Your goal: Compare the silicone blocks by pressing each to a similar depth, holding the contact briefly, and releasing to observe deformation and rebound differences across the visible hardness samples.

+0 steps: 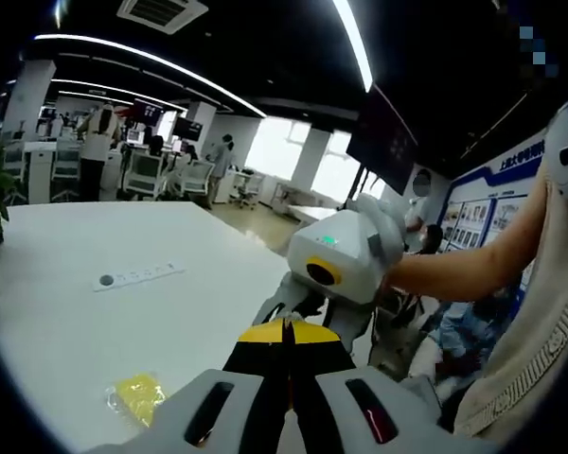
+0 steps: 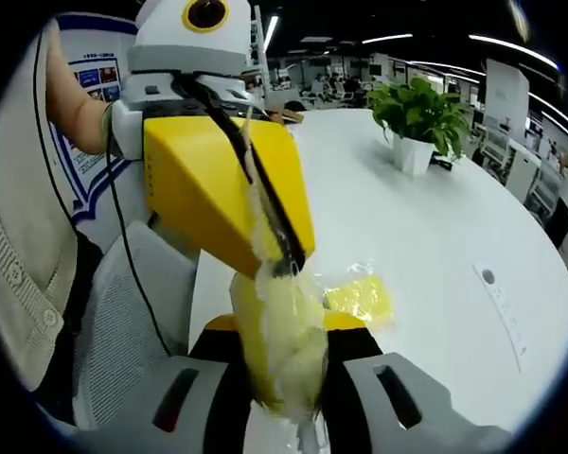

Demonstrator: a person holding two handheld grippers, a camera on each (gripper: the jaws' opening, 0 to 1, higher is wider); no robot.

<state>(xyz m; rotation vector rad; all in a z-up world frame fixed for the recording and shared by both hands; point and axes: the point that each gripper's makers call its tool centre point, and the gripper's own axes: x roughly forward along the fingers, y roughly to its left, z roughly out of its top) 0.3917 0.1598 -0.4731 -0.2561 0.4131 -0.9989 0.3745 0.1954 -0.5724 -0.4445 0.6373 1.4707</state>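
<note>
Your right gripper is clamped on a pale yellow bagged silicone block; left gripper, at 12 o'clock, pinches its bag. Second yellow bagged block lies untouched on the white table; pressing looks barely begun.

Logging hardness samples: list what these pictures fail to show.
Right gripper view: the bagged block covers the right gripper jaw tips.
Right gripper view: crumpled plastic blurs any hardness marking on that block.
Left gripper view: the yellow packet is too small and blurred to tell its contents.
</note>
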